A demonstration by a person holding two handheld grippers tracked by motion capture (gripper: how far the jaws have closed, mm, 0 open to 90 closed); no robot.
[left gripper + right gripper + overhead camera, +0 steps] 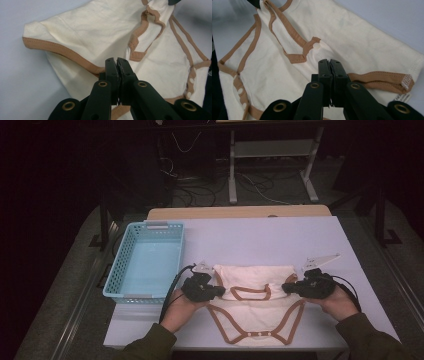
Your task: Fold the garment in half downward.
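Note:
A cream baby bodysuit [256, 307] with brown trim lies on the pale table [270, 240] near its front edge, the upper part folded down over the lower. My left gripper [220, 291] is shut on the garment's left edge; in the left gripper view the jaws [117, 61] pinch the brown trim of the bodysuit [100, 32]. My right gripper [286, 288] is shut on the right edge; in the right gripper view its tips [329, 62] clamp the cloth beside a brown hem on the bodysuit [352, 37]. A hand holds each gripper.
A light blue plastic basket [116, 265] stands at the table's left, close to my left gripper. A wooden strip [240, 212] runs along the far edge. Beyond it are a white frame [272, 150] and cables on the floor.

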